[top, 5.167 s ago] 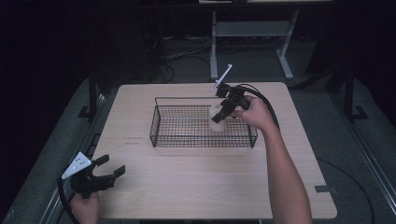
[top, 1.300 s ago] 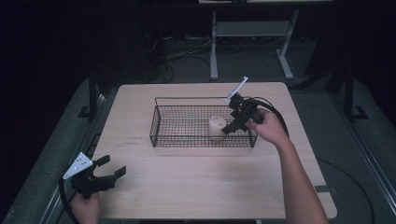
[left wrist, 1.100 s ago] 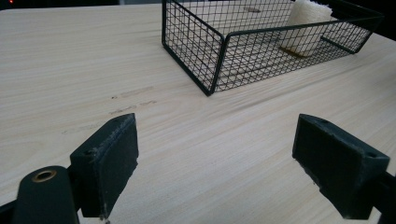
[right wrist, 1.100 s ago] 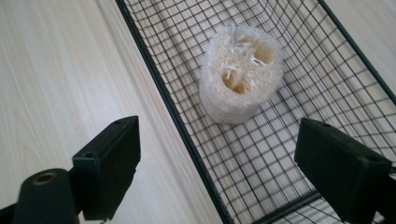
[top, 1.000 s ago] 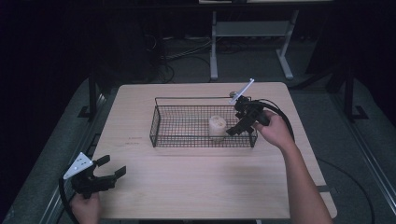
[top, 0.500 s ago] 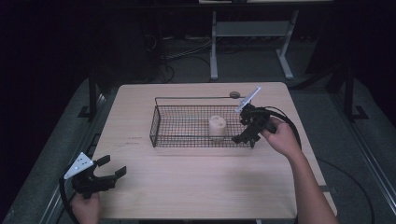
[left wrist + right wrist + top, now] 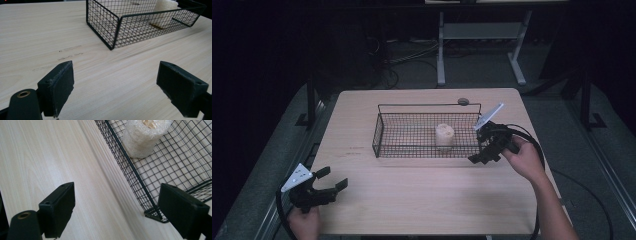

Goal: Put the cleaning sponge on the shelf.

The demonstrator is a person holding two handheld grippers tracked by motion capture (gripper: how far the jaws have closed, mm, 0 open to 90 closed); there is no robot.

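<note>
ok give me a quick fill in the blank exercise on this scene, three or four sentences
1. The pale roll stands inside the black wire ____.
2. The right gripper has its fingers spread wide and grips ____.
3. The left gripper sits near the table's front-left corner, its fingers ____.
4. A small round disc lies on the table just ____ the basket's far rim.

Missing words: basket; nothing; open; behind
</note>
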